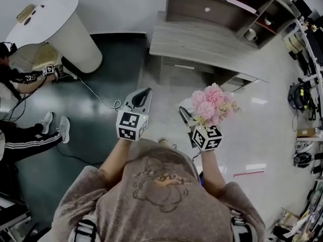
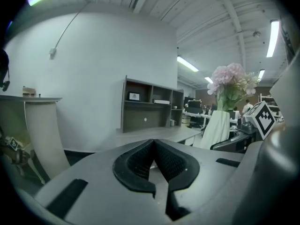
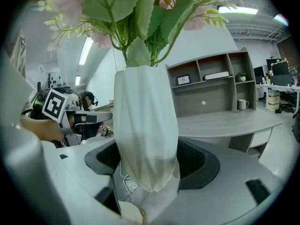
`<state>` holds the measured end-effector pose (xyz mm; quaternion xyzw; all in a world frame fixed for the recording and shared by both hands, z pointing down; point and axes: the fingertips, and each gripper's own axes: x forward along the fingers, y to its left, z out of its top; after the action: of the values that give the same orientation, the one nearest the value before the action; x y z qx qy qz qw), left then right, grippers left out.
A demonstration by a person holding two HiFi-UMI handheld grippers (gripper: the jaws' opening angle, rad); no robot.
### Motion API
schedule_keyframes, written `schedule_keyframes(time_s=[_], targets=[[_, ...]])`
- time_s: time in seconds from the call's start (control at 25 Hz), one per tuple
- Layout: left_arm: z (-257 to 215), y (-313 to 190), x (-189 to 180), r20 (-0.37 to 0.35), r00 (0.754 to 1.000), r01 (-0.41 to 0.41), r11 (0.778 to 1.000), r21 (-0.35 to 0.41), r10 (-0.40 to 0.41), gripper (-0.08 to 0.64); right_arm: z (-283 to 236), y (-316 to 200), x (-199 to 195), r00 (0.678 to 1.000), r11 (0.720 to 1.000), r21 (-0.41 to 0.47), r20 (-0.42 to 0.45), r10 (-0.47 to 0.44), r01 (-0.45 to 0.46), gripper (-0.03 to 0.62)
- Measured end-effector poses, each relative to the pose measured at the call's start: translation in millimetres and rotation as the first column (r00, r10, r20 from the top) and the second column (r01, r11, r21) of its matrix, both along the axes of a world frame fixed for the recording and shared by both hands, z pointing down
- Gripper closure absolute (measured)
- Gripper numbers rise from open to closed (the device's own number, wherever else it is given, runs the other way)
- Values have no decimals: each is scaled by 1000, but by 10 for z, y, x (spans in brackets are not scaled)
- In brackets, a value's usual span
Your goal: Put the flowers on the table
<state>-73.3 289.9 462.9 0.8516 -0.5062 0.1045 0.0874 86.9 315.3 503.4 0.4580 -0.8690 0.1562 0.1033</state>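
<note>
- Office floor underfoot; grey desk [image 1: 202, 44] at 12 o'clock, well apart from the grippers.
- Flowers [image 1: 212, 104] sit in a white vase [image 3: 145, 125], at 3 o'clock of centre.
- Right gripper [image 3: 152, 157] clamps the vase low, jaws wide.
- Left gripper [image 1: 143, 96] is closed, empty.
- Risk: the top-heavy vase may tilt or slip.

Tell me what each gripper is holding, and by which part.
The right gripper holds the white vase of pink flowers by its lower body. The left gripper holds nothing; its jaws are together.
</note>
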Motion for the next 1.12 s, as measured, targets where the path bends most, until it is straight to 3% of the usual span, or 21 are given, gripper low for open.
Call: schedule_keyframes(time_s=[0.48,0.84,1.12], targets=[[107,-202,66,-20,998,55,998,0,-55,545,164,-181,98,999,999,-21,10,-34,34,235],[44,-1006,234,-30,999,23,999,30,-22,545,170,-919,222,1000,1000,-12,9,-16,16,235],[-42,-1871,182,-28,1000,14,1000,29,-13,545,167,-1758,62,999,999,-26,12,-35,35,235]])
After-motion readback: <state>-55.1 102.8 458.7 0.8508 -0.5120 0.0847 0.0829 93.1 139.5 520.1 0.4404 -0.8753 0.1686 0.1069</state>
